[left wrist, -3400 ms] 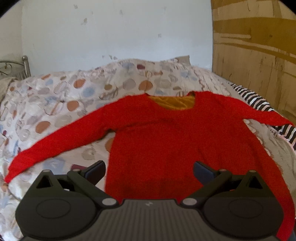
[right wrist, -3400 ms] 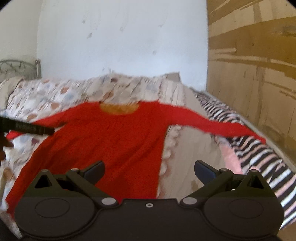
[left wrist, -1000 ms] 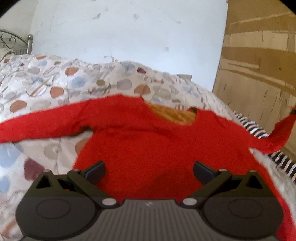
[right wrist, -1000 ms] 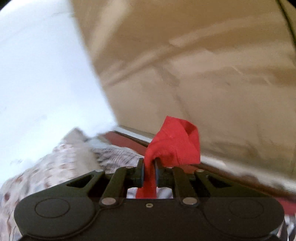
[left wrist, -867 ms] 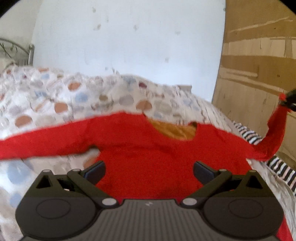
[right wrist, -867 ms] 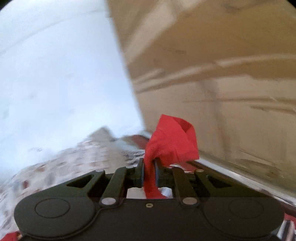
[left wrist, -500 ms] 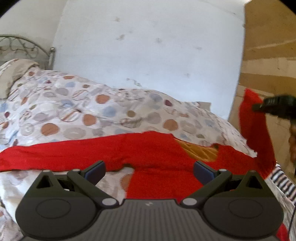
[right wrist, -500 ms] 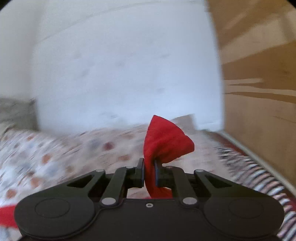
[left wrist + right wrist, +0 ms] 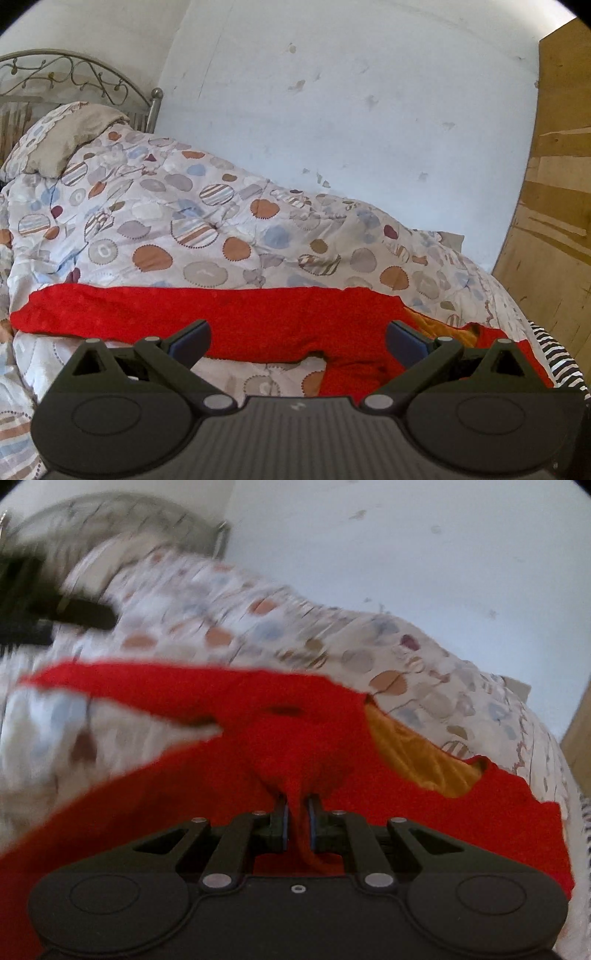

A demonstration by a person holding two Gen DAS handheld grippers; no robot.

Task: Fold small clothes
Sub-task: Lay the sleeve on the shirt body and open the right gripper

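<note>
Clamping the red knit sweater's point(image 9: 229, 782) sleeve, the right gripper point(image 9: 297, 821) sits over its body; the left gripper point(image 9: 297, 341) gapes empty, just short of the outstretched other sleeve.

1. White wall point(image 9: 369, 110), scuffed, chipped paint, daylight on it.
2. Metal scrollwork headboard point(image 9: 74, 77) at left.
3. Bed with circle-print duvet point(image 9: 184, 221).
4. Plywood panel point(image 9: 554, 184) at right.

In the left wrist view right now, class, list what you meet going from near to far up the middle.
Open left gripper → long-sleeved red sweater → white duvet with coloured spots → pale scuffed wall.
</note>
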